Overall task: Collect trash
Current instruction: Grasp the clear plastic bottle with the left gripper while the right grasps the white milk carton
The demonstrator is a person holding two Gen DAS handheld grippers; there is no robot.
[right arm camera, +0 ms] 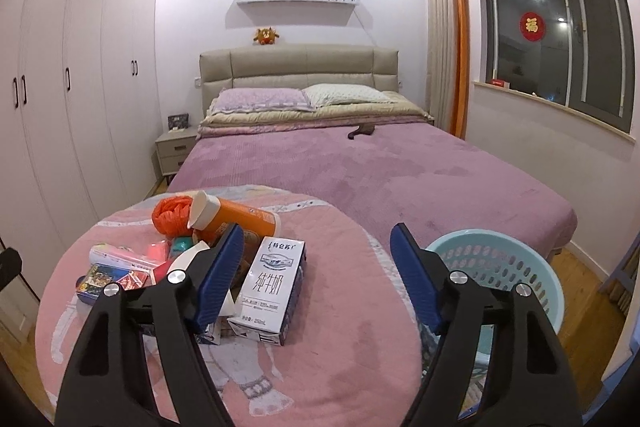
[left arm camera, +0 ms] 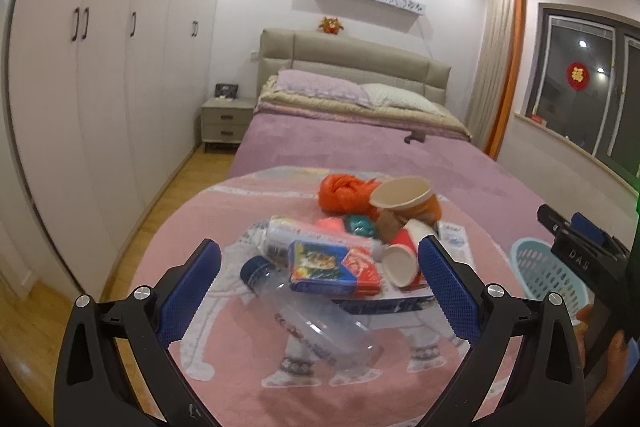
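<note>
Both tongs, left gripper [left arm camera: 320, 267] and right gripper [right arm camera: 318, 275], are held wide open, nothing gripped. Trash pile [left arm camera: 352, 247] is heaped on the pink blanket [left arm camera: 224, 379]; basket [right arm camera: 492, 267], near right, apparently empty. Collection not yet begun.

A: Trash on the pink blanket?
B: Clear plastic bottle [left arm camera: 304, 315], blue cap, lying flat, cap toward 10 o'clock. Blue-and-red carton [left arm camera: 332, 269] resting across its neck. Crumpled orange bag [left arm camera: 344, 193] at 12 o'clock. Tipped paper cups [left arm camera: 402, 259].
A: And at 3 o'clock?
B: White milk carton [right arm camera: 268, 289]; pale blue slotted basket [right arm camera: 496, 267] beyond it.
</note>
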